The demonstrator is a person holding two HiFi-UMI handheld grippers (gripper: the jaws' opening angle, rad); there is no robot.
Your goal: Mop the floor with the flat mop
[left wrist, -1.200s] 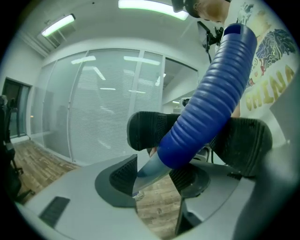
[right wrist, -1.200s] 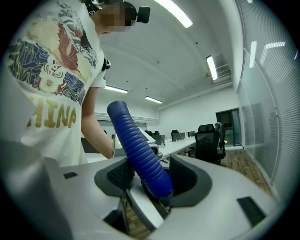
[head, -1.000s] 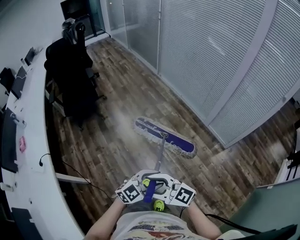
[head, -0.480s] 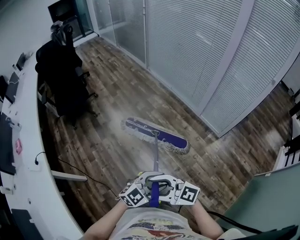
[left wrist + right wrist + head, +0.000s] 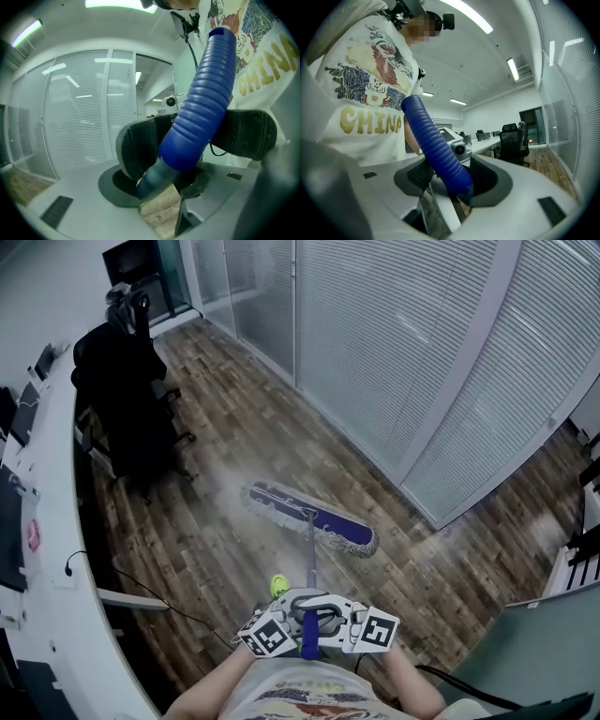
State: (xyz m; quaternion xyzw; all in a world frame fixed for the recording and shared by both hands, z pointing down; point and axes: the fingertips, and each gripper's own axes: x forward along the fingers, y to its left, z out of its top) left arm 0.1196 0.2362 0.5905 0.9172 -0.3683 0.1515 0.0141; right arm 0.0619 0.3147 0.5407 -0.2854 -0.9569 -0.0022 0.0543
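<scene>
The flat mop's head, purple with a pale fringe, lies flat on the wood floor ahead of me. Its thin pole runs back to a blue ribbed grip at my waist. My left gripper and right gripper face each other and both clamp that grip. In the left gripper view the blue grip crosses between the dark pads, which press on it. In the right gripper view the same grip sits tight in the right gripper.
A black office chair stands at the far left beside a long white curved desk. A glass partition with blinds runs along the right. A cable trails on the floor near the desk. My foot is just left of the pole.
The pole now points straighter away from me, and the mop head sits a little further left in view. A foot has stepped forward beside the pole. Both grips are unchanged.
</scene>
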